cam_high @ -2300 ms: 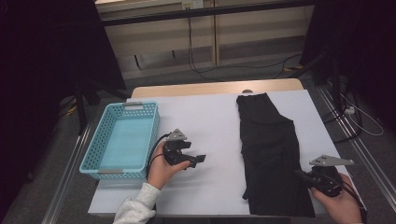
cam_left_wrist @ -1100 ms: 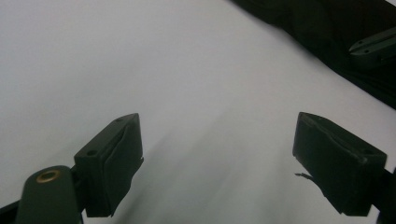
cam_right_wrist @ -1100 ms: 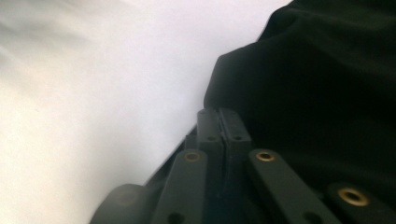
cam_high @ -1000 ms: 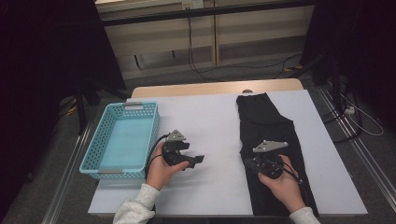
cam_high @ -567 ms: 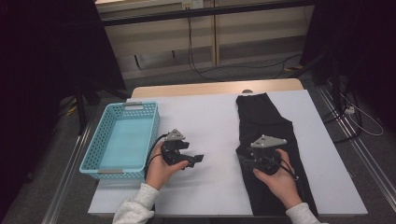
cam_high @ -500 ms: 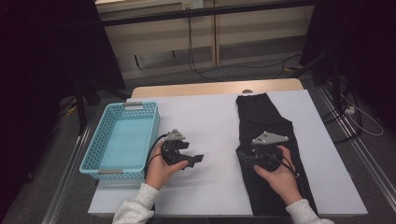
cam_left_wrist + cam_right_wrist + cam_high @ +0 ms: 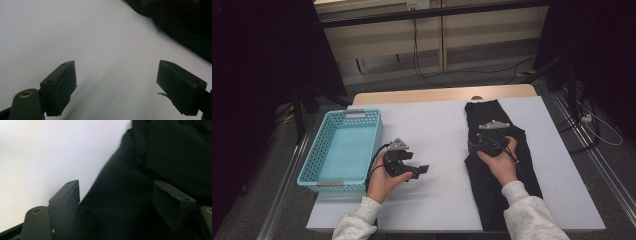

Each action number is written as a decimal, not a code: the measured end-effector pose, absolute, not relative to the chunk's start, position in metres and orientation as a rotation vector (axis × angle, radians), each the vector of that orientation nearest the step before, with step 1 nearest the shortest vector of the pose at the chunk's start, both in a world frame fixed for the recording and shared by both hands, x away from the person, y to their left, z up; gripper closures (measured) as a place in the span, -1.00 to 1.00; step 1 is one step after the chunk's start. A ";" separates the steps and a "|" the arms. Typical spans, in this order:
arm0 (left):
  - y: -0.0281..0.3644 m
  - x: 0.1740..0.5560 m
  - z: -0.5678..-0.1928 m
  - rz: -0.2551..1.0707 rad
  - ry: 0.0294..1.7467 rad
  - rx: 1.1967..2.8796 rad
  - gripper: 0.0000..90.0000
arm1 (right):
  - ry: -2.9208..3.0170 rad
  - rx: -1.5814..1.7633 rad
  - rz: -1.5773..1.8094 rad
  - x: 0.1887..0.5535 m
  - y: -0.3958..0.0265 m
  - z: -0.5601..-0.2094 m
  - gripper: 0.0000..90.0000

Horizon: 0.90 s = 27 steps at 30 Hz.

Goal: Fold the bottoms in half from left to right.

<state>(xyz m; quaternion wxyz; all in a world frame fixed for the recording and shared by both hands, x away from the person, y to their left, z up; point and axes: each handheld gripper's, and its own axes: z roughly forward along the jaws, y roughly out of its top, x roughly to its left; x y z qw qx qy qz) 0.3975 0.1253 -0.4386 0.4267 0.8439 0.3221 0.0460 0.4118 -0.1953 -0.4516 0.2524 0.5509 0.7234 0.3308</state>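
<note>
One blue basket (image 7: pixel 343 150), one black garment (image 7: pixel 502 175), two claws: left (image 7: pixel 419 170), right (image 7: pixel 472 146).

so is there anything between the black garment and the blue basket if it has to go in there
Only the left gripper, held open over the bare white tabletop, sits in the stretch between the black garment and the blue basket. Nothing else visible lies there. The right gripper hangs open at the garment's left edge.

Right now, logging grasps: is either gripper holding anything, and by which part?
Nothing is held: left gripper open over bare table; right gripper open above the black garment.
</note>
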 end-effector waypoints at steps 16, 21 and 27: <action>0.134 0.391 -0.440 0.141 0.846 2.114 -0.64 | 1.983 1.515 0.864 0.418 -0.203 -0.464 -0.13; 0.138 0.386 -0.441 0.153 0.857 2.116 -0.64 | 1.977 1.504 0.860 0.417 -0.205 -0.465 0.08; 0.142 0.383 -0.443 0.163 0.876 2.119 -0.64 | 1.968 1.523 0.852 0.419 -0.204 -0.464 0.24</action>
